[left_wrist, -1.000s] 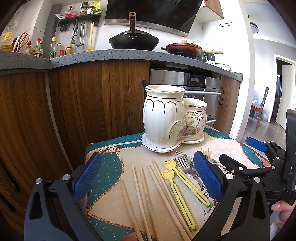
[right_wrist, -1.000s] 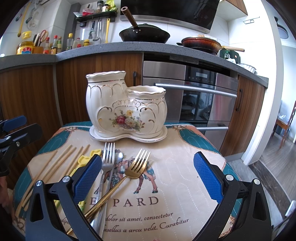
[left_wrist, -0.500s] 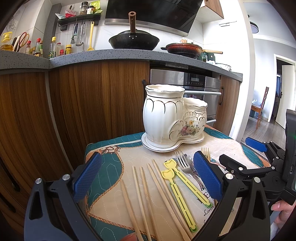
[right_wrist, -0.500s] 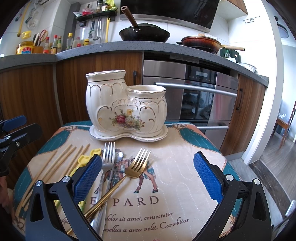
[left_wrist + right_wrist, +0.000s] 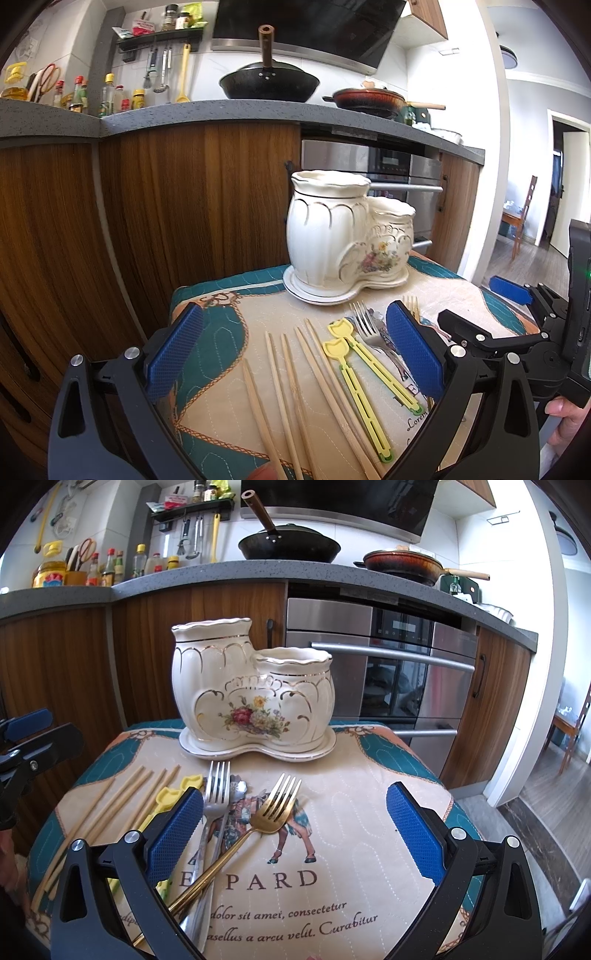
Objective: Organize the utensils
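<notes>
A white ceramic two-cup utensil holder (image 5: pixel 341 240) (image 5: pixel 249 694) with gold trim and flowers stands on its saucer at the back of a small quilted table. In front lie several wooden chopsticks (image 5: pixel 295 391) (image 5: pixel 110 812), two yellow plastic picks (image 5: pixel 358 384), a silver fork (image 5: pixel 214 805) and a gold fork (image 5: pixel 273 812) crossing it. My left gripper (image 5: pixel 291 358) hovers open above the chopsticks and picks. Over the forks my right gripper (image 5: pixel 295 834) hangs open, holding nothing.
The quilted mat (image 5: pixel 351 812) covers the small table. Wooden cabinets (image 5: pixel 166 221) and a steel oven (image 5: pixel 388 672) stand close behind. On the grey counter (image 5: pixel 221 576) sit a black wok and a red pan. A hand (image 5: pixel 569 410) holds the right gripper.
</notes>
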Demonstrator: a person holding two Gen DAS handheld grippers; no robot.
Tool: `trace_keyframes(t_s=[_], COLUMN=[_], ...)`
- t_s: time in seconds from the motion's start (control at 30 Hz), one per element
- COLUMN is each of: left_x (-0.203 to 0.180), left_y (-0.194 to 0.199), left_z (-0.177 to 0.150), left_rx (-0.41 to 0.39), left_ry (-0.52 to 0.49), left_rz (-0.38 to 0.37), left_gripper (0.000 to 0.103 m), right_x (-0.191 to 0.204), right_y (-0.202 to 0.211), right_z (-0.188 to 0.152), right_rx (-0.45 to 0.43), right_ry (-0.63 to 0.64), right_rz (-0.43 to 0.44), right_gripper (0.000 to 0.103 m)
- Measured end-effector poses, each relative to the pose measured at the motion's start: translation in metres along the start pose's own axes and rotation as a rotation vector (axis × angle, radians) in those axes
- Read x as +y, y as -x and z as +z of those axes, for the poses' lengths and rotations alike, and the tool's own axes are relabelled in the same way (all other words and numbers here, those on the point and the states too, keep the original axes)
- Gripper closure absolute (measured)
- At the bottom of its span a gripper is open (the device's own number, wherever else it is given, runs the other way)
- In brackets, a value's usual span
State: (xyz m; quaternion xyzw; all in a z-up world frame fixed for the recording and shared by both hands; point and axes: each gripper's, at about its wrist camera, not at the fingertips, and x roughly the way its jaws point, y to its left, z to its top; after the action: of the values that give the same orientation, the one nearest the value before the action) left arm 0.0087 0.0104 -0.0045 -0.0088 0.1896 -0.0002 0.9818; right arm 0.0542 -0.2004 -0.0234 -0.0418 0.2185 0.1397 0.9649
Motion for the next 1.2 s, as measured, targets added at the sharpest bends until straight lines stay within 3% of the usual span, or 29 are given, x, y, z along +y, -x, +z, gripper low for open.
trace_keyframes(t_s=[0.2, 0.37, 0.47, 0.63, 0.83, 0.97, 1.07, 1.2], left_x=[0.014, 0.039, 0.045, 0.044, 0.03, 0.035, 0.036, 0.024], left_y=[0.008, 0.009, 0.0, -0.014, -0.029, -0.042, -0.042, -0.034], left_z=[0.012, 0.027, 0.03, 0.019, -0.006, -0.022, -0.033, -0.042], left_rx=[-0.037, -0.052, 0.016, 0.167, 0.31, 0.444, 0.513, 0.538], left_ry=[0.04, 0.092, 0.044, 0.001, -0.075, -0.037, -0.018, -0.051], left_rz=[0.066, 0.103, 0.166, 0.135, 0.156, 0.146, 0.118, 0.108], left_gripper=[0.005, 0.005, 0.005, 0.005, 0.007, 0.029, 0.037, 0.045], right_x=[-0.016, -0.026, -0.033, -0.046, -0.051, -0.051, -0.051, -0.051], right_y=[0.008, 0.012, 0.011, 0.004, 0.003, 0.005, 0.005, 0.007], right_z=[0.009, 0.011, 0.011, 0.013, 0.013, 0.011, 0.012, 0.012], right_rx=[-0.034, -0.042, -0.023, 0.041, 0.083, 0.087, 0.09, 0.087], right_ry=[-0.078, -0.065, -0.1, -0.151, -0.168, -0.159, -0.149, -0.142], right_rz=[-0.022, -0.026, -0.006, 0.103, 0.135, 0.152, 0.152, 0.164], right_gripper=[0.004, 0.005, 0.005, 0.005, 0.005, 0.005, 0.005, 0.005])
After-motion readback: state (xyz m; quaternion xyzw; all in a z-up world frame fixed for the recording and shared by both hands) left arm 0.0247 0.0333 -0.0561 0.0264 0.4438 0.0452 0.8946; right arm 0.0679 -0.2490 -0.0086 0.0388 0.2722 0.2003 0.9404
